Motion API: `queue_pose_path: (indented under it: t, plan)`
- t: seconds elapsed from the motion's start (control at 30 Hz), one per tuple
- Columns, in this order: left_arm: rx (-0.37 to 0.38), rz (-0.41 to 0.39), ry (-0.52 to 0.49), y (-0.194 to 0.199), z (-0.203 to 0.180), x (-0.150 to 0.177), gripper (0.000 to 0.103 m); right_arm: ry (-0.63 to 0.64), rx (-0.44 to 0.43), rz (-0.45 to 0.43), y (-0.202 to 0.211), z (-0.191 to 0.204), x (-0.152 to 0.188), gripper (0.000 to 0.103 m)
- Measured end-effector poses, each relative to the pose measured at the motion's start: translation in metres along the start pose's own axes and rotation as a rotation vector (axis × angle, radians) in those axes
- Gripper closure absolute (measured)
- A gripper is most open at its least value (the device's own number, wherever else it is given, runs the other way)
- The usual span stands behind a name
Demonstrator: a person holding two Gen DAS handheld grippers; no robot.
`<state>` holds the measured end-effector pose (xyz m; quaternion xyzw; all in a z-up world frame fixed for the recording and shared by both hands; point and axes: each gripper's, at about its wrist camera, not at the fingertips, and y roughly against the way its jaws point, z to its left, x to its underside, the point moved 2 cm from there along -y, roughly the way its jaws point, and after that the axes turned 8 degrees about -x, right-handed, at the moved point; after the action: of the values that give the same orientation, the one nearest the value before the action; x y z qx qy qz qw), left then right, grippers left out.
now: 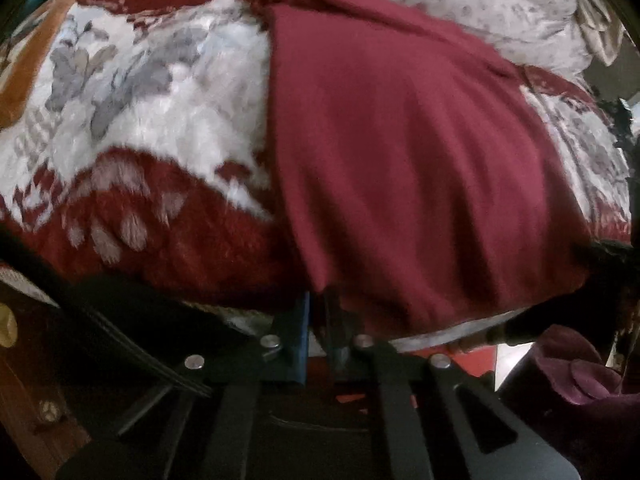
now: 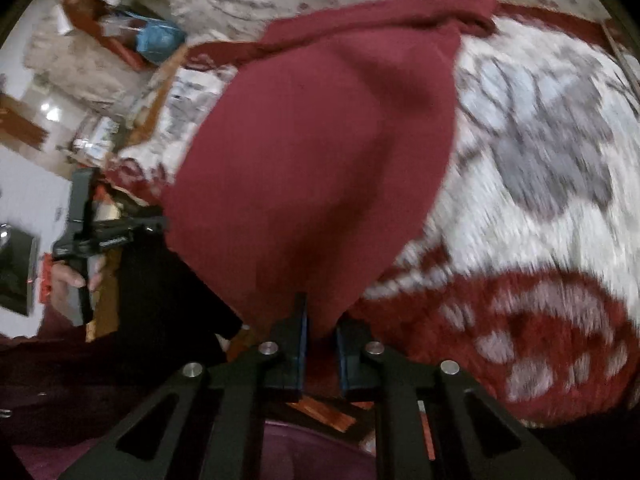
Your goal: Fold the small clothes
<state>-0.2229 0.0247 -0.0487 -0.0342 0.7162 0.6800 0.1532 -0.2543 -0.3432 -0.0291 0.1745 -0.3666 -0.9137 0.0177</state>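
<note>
So this looks like the grab-the-hem stage of the fold: both claws have a near corner of the maroon garment point(image 1: 400, 152), which is spread flat on the fluffy red, white and grey blanket point(image 1: 152, 128) and runs from the bottom middle of each wrist view up toward the top. It's not folded over yet as far as I can tell.

Going left to right in the left wrist view: blanket fills the left half, the garment takes the middle and right, and at the bottom centre the left gripper point(image 1: 318, 320) is closed down tight with the cloth's near left corner pinched between its fingers. In the right wrist view, the other claw and the hand holding it show at the left edge, the garment sits in the middle, and blanket is on the right. At the bottom centre the right gripper point(image 2: 320, 328) is clamped on the near corner, with only a thin bit of fabric between the pads.

My guess for the next move: lift both corners together, keep them level, and carry the near edge up to the far edge. Soft knit like this could sag in the middle or slip out.
</note>
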Motion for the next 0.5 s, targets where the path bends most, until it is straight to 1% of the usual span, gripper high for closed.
queue_pose_path:
  t: [0.03,0.07,0.17,0.23,0.37,0.5]
  plan:
    - [-0.009,-0.01,-0.016,0.005,-0.002,-0.003,0.097,0.005,-0.025,-0.016,0.004,0.002,-0.005,0.09]
    - [0.0,-0.023,-0.02,0.011,-0.003,-0.008,0.097,0.008,-0.046,-0.032,0.008,0.004,-0.009,0.09]
    - [0.061,-0.07,0.005,0.029,0.001,-0.025,0.097,0.006,-0.1,-0.09,0.021,0.004,-0.027,0.09]
    - [0.08,-0.115,0.025,0.043,0.002,-0.042,0.097,0.001,-0.119,-0.139,0.03,0.002,-0.044,0.09]
    - [0.087,-0.213,0.07,0.061,0.002,-0.09,0.097,-0.021,-0.13,-0.236,0.044,-0.011,-0.082,0.091]
    - [0.082,-0.3,0.102,0.062,0.007,-0.146,0.097,-0.05,-0.114,-0.33,0.053,-0.027,-0.13,0.091]
